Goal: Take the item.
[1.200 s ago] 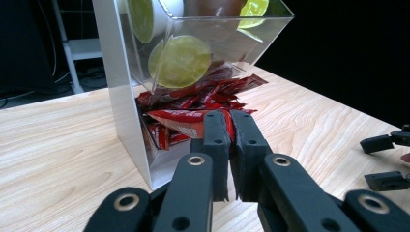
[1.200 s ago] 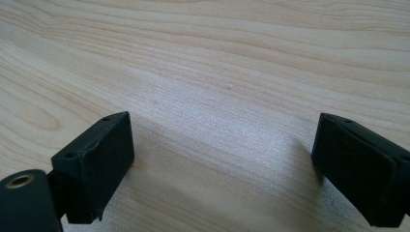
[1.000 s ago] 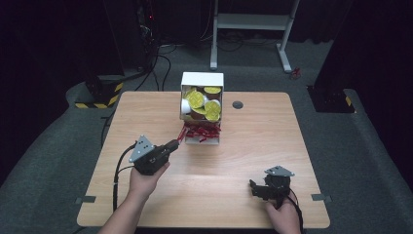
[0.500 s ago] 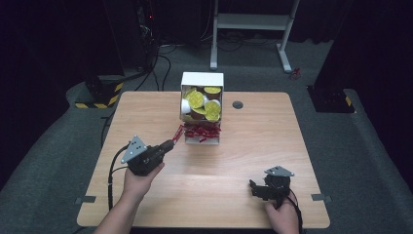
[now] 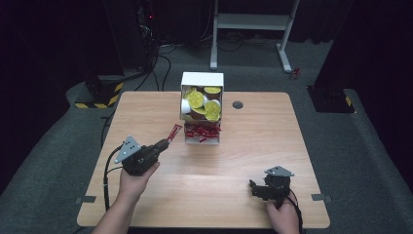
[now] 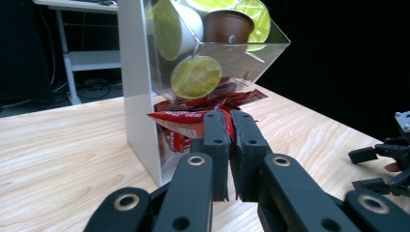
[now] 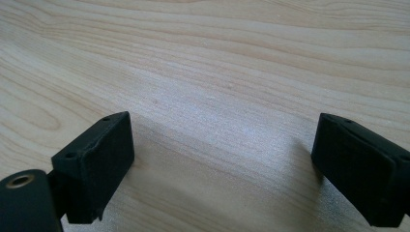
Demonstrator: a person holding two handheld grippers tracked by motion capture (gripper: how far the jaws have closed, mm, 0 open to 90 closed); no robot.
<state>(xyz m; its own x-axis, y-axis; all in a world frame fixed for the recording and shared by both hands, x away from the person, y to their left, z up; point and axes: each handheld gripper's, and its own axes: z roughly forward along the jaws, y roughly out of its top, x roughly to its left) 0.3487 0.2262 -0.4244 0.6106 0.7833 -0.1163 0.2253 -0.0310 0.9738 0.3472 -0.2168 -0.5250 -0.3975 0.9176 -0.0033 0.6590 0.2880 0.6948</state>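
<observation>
A white and clear dispenser [image 5: 201, 109] stands at the table's far middle, with yellow-lidded pods [image 5: 212, 110] on top and red packets [image 5: 202, 131] in its lower tray. Left of that tray, my left gripper [image 5: 165, 141] is shut on one red packet [image 5: 173, 131], which sticks out past its tips. In the left gripper view the jaws [image 6: 228, 121] pinch this red packet [image 6: 179, 122] in front of the dispenser [image 6: 140, 96]. My right gripper [image 5: 254, 188] rests low near the front right, open, its jaws [image 7: 222, 164] wide apart over bare wood.
A wooden table [image 5: 146, 107] carries the dispenser, with a small black round hole [image 5: 237, 105] to its right. The right gripper [image 6: 382, 162] shows far off in the left gripper view. Behind the table are a white frame [image 5: 253, 22] and a black-yellow striped base [image 5: 100, 92].
My left gripper has drawn back to the left, away from the dispenser's tray, with a red packet in its jaws. The right gripper has stayed put.
</observation>
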